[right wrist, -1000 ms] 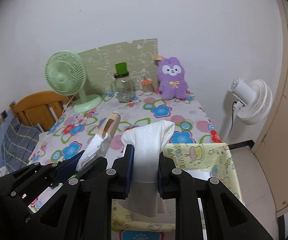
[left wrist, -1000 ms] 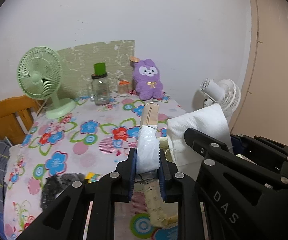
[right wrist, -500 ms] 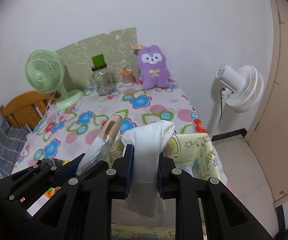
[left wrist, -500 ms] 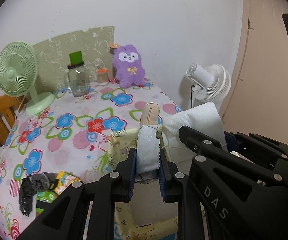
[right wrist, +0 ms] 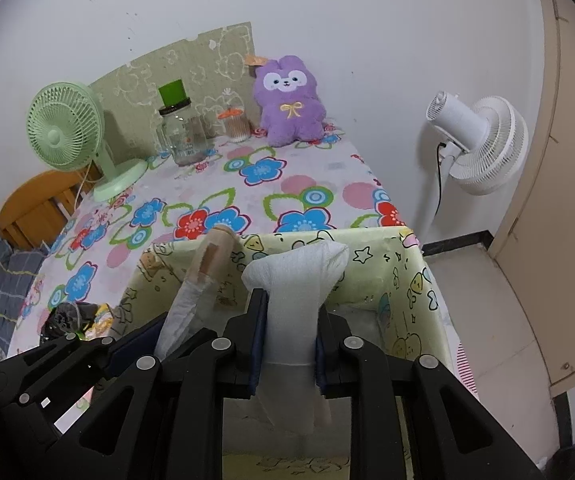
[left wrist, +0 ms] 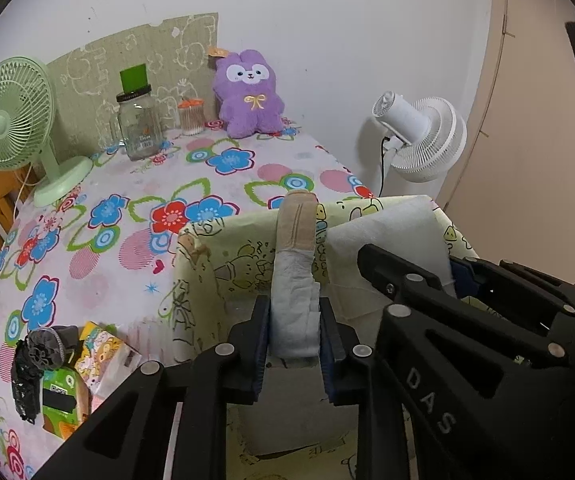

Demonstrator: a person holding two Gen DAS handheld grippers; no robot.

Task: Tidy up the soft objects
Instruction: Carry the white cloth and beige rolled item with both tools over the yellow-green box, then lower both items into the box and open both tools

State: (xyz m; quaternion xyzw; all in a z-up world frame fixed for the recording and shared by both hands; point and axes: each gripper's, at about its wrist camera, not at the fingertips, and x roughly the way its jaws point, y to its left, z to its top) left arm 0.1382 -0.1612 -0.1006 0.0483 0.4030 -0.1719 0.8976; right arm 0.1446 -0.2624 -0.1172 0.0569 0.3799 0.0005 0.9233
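Right wrist view: white folded pad [right wrist: 293,312], apparently cloth-like, clenched in right tool [right wrist: 287,344].

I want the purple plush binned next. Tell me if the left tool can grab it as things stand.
Probably not. The left tool is shut on a rolled white cloth over the yellow fabric bin; the purple plush sits far across the table by the wall.

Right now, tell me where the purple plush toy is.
The purple plush toy sits at the table's far edge against the wall, just right of the small orange-lidded jar.
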